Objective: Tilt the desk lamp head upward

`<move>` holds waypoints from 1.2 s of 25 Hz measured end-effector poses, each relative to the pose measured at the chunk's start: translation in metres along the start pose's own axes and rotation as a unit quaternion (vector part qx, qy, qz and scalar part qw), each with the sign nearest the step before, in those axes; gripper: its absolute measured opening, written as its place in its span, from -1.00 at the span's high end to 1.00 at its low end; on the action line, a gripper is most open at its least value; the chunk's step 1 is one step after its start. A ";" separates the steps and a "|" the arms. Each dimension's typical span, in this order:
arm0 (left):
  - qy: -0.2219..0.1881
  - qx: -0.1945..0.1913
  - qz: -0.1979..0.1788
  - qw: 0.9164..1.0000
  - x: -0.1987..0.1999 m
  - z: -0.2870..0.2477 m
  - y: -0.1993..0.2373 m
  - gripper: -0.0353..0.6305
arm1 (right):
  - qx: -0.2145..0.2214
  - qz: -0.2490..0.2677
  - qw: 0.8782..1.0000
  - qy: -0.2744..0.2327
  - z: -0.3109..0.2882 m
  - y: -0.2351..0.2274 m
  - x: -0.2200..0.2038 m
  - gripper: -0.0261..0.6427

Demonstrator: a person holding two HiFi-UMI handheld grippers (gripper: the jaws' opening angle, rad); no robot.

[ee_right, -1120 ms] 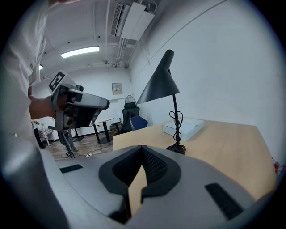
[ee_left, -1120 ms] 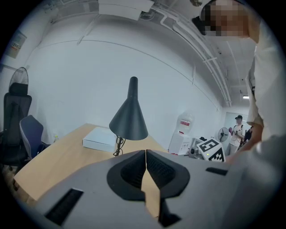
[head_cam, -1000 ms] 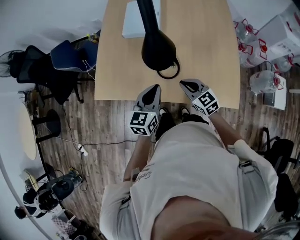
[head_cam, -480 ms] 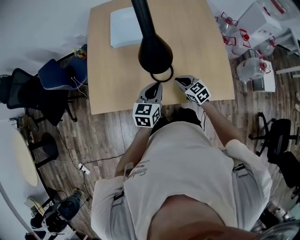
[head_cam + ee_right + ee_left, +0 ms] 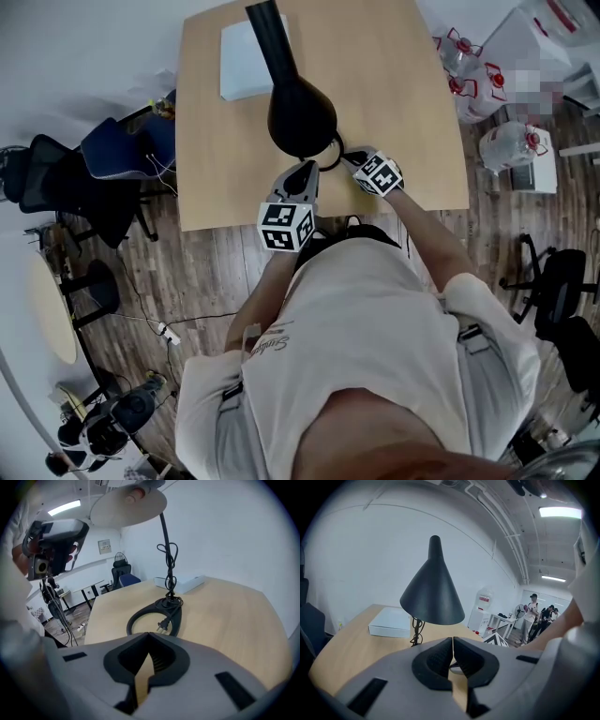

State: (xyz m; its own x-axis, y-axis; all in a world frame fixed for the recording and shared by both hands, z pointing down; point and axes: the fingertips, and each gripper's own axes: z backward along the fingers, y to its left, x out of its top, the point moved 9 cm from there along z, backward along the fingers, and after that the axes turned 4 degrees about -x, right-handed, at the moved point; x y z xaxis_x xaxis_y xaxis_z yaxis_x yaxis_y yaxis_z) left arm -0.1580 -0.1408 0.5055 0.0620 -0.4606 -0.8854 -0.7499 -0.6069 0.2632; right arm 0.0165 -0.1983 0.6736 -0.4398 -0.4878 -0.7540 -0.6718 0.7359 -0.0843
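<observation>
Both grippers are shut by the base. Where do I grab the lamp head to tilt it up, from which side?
Probably the lower rim of the lamp head, from your near side with the left gripper, which points at it. The cone is too broad to span mid-body; the thin rim fits between opened fingers and sits farthest from the narrow neck, giving leverage.

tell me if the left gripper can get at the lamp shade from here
Probably yes. The left gripper points at the shade, which hangs just ahead and above with nothing between them; its jaws are shut, so they must open first.
</observation>
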 end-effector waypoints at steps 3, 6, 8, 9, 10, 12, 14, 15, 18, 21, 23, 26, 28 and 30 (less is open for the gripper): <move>-0.011 0.011 0.008 1.000 -0.001 -0.008 -0.002 0.84 | 0.015 0.024 0.999 0.027 -0.016 -0.010 -0.006 0.94; -0.024 0.023 0.021 0.999 -0.001 -0.014 -0.003 0.84 | 0.031 0.045 0.998 0.033 -0.025 -0.016 -0.006 0.94; -0.028 0.032 0.028 0.999 0.000 -0.016 -0.004 0.84 | 0.040 0.050 0.997 0.035 -0.027 -0.017 -0.007 0.94; -0.029 0.035 0.029 0.999 0.001 -0.017 -0.004 0.84 | 0.043 0.054 0.997 0.039 -0.028 -0.017 -0.008 0.94; -0.031 0.038 0.029 0.998 0.002 -0.018 -0.005 0.84 | 0.045 0.058 0.996 0.044 -0.030 -0.018 -0.009 0.94; -0.035 0.041 0.026 0.998 0.005 -0.019 -0.005 0.84 | 0.047 0.062 0.996 0.052 -0.033 -0.020 -0.010 0.94; -0.034 0.045 0.023 0.998 0.006 -0.018 -0.005 0.84 | 0.050 0.059 0.996 0.053 -0.036 -0.020 -0.011 0.94; -0.034 0.046 0.020 0.998 0.006 -0.018 -0.005 0.84 | 0.051 0.057 0.996 0.053 -0.037 -0.020 -0.011 0.94; -0.031 0.054 0.008 0.998 0.007 -0.018 -0.004 0.84 | 0.053 0.061 0.995 0.052 -0.038 -0.020 -0.010 0.94; -0.034 0.055 0.003 0.998 0.007 -0.017 -0.003 0.84 | 0.061 0.050 0.995 0.053 -0.040 -0.021 -0.009 0.94; -0.036 0.052 0.001 0.998 0.008 -0.017 -0.003 0.84 | 0.070 0.023 0.996 0.055 -0.041 -0.023 -0.010 0.94; -0.041 0.047 0.003 0.998 0.010 -0.018 -0.005 0.84 | 0.080 -0.011 0.995 0.060 -0.040 -0.025 -0.010 0.94; -0.044 0.048 0.000 0.998 0.011 -0.019 -0.007 0.84 | 0.081 -0.012 0.994 0.067 -0.040 -0.026 -0.009 0.94; -0.044 0.048 0.001 0.998 0.012 -0.020 -0.008 0.84 | 0.078 -0.006 0.995 0.069 -0.040 -0.026 -0.009 0.94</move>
State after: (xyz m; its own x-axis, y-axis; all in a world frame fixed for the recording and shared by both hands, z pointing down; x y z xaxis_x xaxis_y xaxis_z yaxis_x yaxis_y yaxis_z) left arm -0.1382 -0.1548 0.5002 0.0062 -0.4003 -0.9164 -0.8104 -0.5389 0.2299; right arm 0.0144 -0.2319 0.7085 -0.5174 -0.5485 -0.6569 -0.5808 0.7888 -0.2012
